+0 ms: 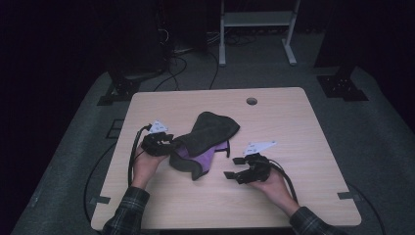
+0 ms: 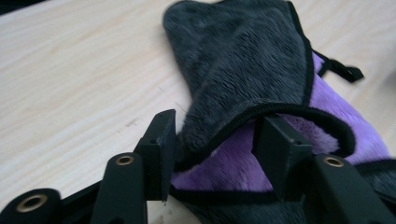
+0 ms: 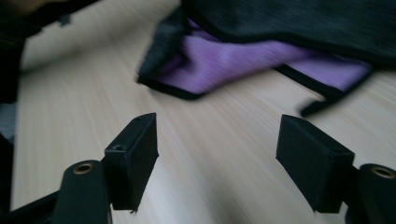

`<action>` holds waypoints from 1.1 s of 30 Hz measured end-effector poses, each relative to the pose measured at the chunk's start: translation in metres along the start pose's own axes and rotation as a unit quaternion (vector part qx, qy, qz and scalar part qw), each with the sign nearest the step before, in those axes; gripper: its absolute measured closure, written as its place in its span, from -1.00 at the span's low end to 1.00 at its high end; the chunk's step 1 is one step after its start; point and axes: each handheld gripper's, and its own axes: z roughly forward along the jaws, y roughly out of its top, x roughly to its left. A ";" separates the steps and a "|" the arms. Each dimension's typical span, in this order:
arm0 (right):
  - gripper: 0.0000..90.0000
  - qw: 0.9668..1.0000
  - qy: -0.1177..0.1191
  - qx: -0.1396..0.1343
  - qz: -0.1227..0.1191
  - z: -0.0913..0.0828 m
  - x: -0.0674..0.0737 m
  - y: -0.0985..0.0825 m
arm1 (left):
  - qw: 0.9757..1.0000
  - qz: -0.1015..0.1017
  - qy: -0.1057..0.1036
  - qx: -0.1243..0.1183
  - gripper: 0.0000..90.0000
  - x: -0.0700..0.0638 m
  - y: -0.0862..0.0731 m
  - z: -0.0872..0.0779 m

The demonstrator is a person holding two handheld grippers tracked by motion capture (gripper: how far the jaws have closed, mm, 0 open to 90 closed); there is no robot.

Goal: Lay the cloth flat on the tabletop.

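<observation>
Your left gripper [image 2: 212,140] has its jaws parted around the near hem of the cloth [image 2: 243,70]: one finger [image 2: 161,149] sits just outside the black-trimmed edge, the other lies on the purple lining, and neither pad presses the fabric. Beyond those fingers the grey, fluffy side folds away across the table [image 2: 70,84]. Your right gripper [image 3: 217,163] is open with only bare wood between its fingers; the cloth lies ahead of them, apart from both pads, purple side showing under a dark fold. From above, the cloth [image 1: 208,142] lies between your two grippers, touching the left gripper [image 1: 169,142] and clear of the right gripper [image 1: 234,167].
</observation>
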 end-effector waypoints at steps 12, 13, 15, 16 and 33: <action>-0.36 0.999 0.051 0.006 -0.008 0.058 0.018 0.025 | 1.000 0.005 -0.011 -0.001 -0.01 -0.004 -0.004 0.000; -0.36 0.999 0.051 0.006 -0.008 0.058 0.018 0.025 | 1.000 0.005 -0.012 -0.002 -0.01 -0.004 -0.004 0.000; -0.36 0.998 0.059 0.010 0.001 0.070 0.019 0.026 | 1.000 0.005 -0.012 -0.002 -0.01 -0.004 -0.004 0.000; -0.36 0.998 0.059 0.010 0.001 0.070 0.019 0.026 | 1.000 0.004 -0.012 -0.002 -0.01 -0.003 -0.004 0.000; 0.89 0.999 0.022 0.029 -0.026 0.056 0.013 0.026 | 0.999 0.006 -0.030 -0.024 -0.07 -0.010 0.004 -0.007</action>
